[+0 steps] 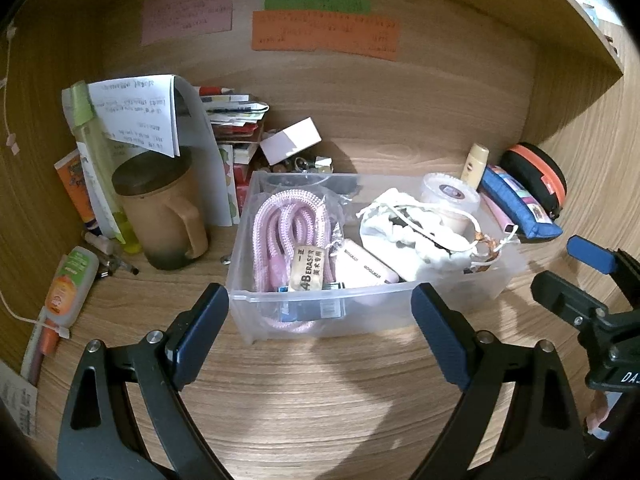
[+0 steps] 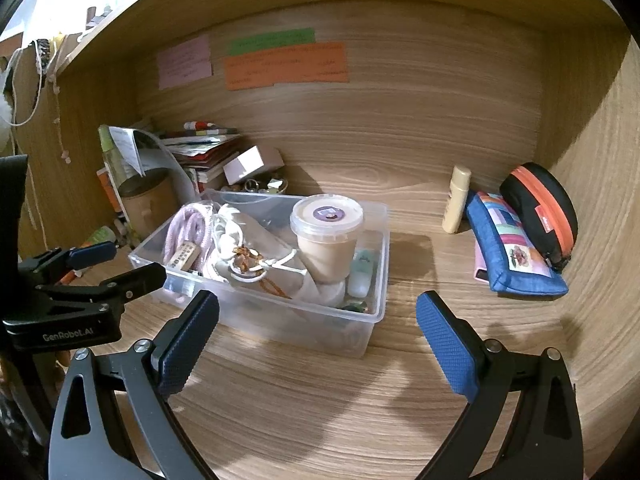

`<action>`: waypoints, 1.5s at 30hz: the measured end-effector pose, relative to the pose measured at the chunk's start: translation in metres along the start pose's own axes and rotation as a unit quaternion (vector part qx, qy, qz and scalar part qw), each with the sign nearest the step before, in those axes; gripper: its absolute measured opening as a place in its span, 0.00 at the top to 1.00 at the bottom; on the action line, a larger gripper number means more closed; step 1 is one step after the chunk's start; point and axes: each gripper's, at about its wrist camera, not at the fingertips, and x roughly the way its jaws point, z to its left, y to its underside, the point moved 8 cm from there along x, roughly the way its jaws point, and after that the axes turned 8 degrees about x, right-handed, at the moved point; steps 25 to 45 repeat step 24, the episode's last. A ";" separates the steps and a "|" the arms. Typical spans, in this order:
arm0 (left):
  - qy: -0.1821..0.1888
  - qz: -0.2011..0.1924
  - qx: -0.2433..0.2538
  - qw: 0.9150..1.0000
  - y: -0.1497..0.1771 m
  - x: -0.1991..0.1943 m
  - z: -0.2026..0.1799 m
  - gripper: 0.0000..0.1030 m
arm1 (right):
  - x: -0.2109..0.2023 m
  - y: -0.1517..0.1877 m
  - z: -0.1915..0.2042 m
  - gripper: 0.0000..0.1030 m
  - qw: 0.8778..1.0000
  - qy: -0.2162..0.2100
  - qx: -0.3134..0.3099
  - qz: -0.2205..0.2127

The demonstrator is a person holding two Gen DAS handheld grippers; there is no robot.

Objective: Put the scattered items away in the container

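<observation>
A clear plastic container is seen on the wooden desk, just beyond both grippers. It is filled with a coiled pink rope, a tan eraser, a white drawstring pouch and a lidded tub of beige paste. To the far right, a cream tube, a blue pouch and a black-and-orange case are left outside. The left gripper and right gripper are held wide apart, with nothing gripped.
</observation>
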 end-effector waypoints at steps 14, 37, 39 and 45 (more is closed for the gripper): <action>0.002 0.000 0.004 1.000 -0.001 0.000 -0.002 0.09 | 0.002 0.001 0.002 0.04 1.000 -0.003 -0.001 0.005; -0.001 -0.015 0.021 1.000 -0.003 -0.004 -0.009 0.09 | 0.003 0.001 0.002 0.04 1.000 -0.003 0.000 0.007; -0.001 -0.015 0.021 1.000 -0.003 -0.004 -0.009 0.09 | 0.003 0.001 0.002 0.04 1.000 -0.003 0.000 0.007; -0.001 -0.015 0.021 1.000 -0.003 -0.004 -0.009 0.09 | 0.003 0.001 0.002 0.04 1.000 -0.003 0.000 0.007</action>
